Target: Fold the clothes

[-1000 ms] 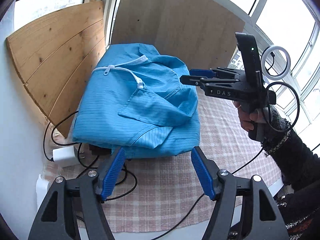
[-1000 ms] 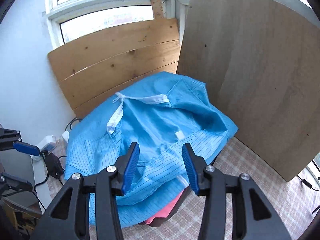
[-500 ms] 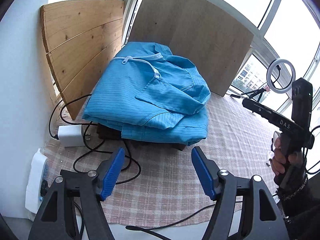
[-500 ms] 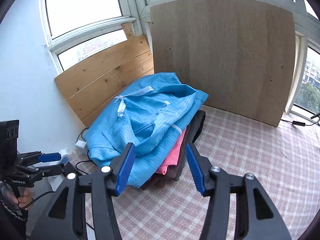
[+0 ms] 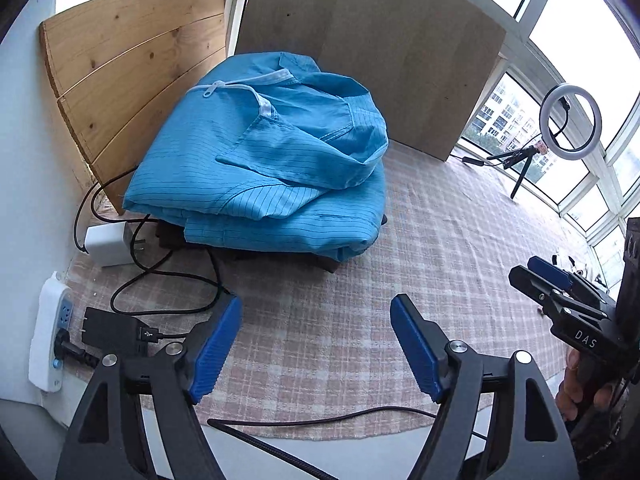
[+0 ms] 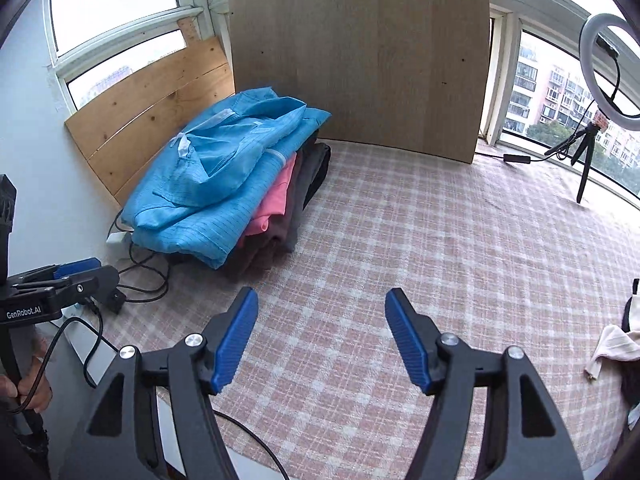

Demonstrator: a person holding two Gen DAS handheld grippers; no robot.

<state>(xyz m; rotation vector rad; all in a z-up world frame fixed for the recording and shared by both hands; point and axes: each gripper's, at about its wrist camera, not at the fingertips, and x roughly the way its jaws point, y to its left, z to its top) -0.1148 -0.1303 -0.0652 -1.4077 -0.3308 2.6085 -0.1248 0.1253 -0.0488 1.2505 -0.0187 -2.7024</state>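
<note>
Checked cloth (image 6: 400, 240): covers my whole work surface; the broad middle in front of me lies bare.
Wooden boards (image 6: 360, 52): lean upright at the back, just behind the stack.
Clothes stack (image 6: 276, 204): sits at the far left corner; pink and dark garments lie folded under the blue one.
Blue garment (image 5: 260, 160): lies folded on top of the stack, zip and collar facing up, one flap laid over its upper right; its edges overhang the pieces beneath.
Pale garment (image 6: 612, 346): lies crumpled at the right edge of the cloth, well apart from the stack.
My left gripper (image 5: 316, 344): spread wide, holding nothing, low over the near cloth.
My right gripper (image 6: 320, 336): likewise parted and empty, over the bare middle.
Cables and power strip (image 5: 52, 340): lie left of the stack, near my left fingers.
Stage, as I judge it: this fits a pause between garments or a finished stack; I cannot tell which.
Care, in either case: I keep my fingers clear of the cables and off the overhanging blue edge, so the stack stays square.
</note>
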